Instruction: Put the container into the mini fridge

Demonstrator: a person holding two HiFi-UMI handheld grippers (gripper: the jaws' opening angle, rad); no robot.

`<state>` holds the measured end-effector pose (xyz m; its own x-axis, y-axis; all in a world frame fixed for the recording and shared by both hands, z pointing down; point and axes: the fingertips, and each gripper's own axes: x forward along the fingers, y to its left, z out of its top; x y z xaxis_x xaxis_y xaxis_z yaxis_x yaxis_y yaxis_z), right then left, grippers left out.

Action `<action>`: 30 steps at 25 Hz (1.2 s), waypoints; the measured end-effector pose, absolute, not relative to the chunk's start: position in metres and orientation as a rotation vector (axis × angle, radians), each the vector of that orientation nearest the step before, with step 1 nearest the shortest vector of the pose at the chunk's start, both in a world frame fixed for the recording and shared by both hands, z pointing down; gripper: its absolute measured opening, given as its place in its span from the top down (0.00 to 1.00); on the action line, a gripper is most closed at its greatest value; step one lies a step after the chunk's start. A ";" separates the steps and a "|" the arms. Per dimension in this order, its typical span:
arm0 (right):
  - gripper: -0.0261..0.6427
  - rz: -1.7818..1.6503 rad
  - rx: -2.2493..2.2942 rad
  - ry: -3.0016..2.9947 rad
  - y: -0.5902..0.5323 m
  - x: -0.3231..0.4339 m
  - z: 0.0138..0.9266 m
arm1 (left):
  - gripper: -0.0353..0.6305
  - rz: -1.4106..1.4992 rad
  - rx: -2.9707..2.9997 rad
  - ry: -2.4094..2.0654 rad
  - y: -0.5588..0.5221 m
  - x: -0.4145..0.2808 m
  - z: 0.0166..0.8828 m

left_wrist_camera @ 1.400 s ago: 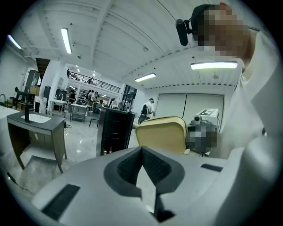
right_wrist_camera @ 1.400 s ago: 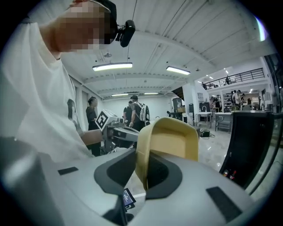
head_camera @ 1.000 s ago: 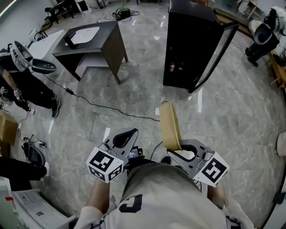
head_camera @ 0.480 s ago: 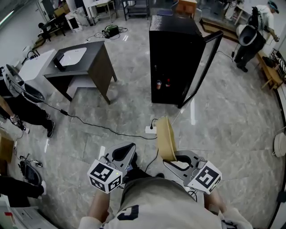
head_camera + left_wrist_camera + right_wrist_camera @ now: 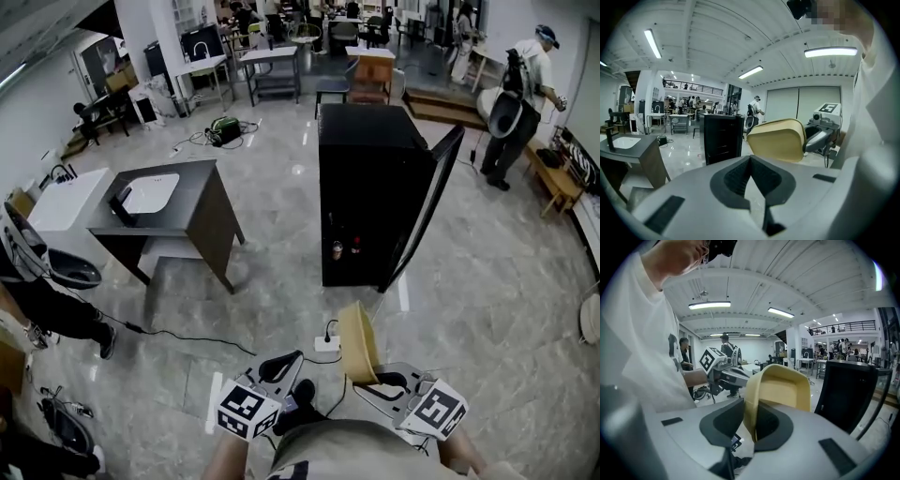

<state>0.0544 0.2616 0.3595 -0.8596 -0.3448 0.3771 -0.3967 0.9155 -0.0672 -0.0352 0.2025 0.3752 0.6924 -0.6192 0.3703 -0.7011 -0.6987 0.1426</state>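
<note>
Fridge [image 5: 375, 197] nearer now — container [image 5: 357, 352] pinched between right fingers [image 5: 723, 422]; left fingers [image 5: 733, 176] closed.

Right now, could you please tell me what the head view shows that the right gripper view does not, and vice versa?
Only the head view: two drinks standing inside the mini fridge, and the power strip on the floor. Only the right gripper view: the right gripper with its pads closed on one wall of the container. Both: the tan container, the black mini fridge and the left gripper.
</note>
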 end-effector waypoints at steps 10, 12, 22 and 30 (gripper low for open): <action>0.86 0.204 0.616 -2.725 0.186 -0.033 0.342 | 0.86 0.477 2.650 -1.092 0.119 -0.133 0.371; 0.86 0.205 0.617 -2.724 0.169 -0.049 0.341 | 0.86 0.469 2.642 -1.100 0.105 -0.150 0.369; 0.86 0.228 0.528 -2.665 0.119 -0.117 0.361 | 0.86 0.442 2.553 -1.162 0.064 -0.236 0.393; 0.86 0.159 0.516 -2.592 0.092 -0.122 0.367 | 0.86 0.435 2.525 -1.132 0.039 -0.237 0.400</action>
